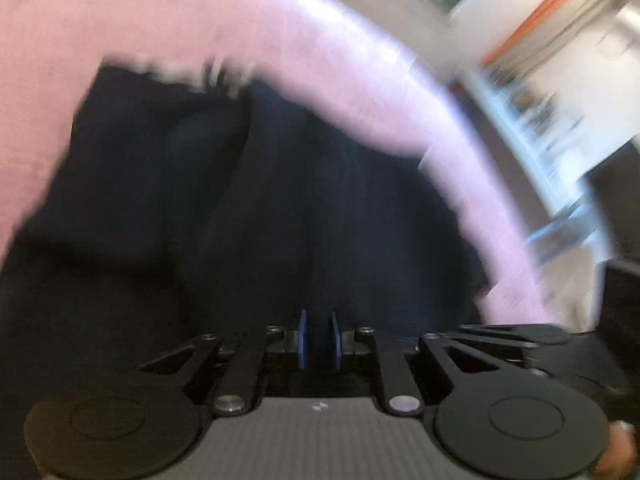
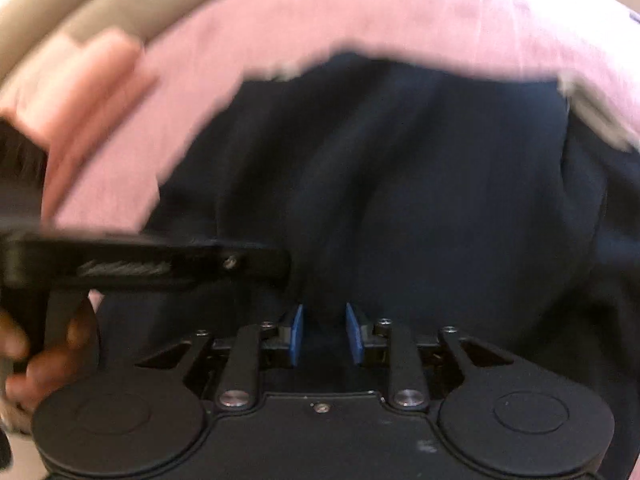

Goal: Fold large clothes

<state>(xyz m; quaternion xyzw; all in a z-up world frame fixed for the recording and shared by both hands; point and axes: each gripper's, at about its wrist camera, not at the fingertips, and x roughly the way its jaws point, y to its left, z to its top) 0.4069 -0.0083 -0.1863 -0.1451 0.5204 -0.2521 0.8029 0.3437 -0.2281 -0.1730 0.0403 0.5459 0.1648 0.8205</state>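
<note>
**Trainee:** State of each claw?

**Instructor:** The left gripper (image 1: 319,338) has its blue pads nearly together. A ridge of the dark garment (image 1: 280,200) runs straight into the gap, so read it as clenched on cloth, allowing for blur. The right gripper (image 2: 325,334) has its pads set wider, with a gather of the same garment between them. Whether those pads press on it cannot be told.

**Trainee:** Where is the garment?

**Instructor:** Directly ahead of both claws and spreading to either side of them. It lies on the pink cover (image 1: 200,20), which shows beyond the garment's far edge. The two claws work close together; part of the left one shows just to the left of the right claw.

**Trainee:** Handling properties?

**Instructor:** Judged from the long soft folds: limp, light for its area, not fragile and not slippery. It has no stiffness, so any unsupported part will sag and drag. Expect layers to bunch and come up together.

**Trainee:** Where should it be gripped?

**Instructor:** At an edge or corner, one claw at each end of the same edge, well apart. A mid-panel pinch, as here, only lifts a tent of cloth.

**Trainee:** Containers?

**Instructor:** None in either view.
</note>
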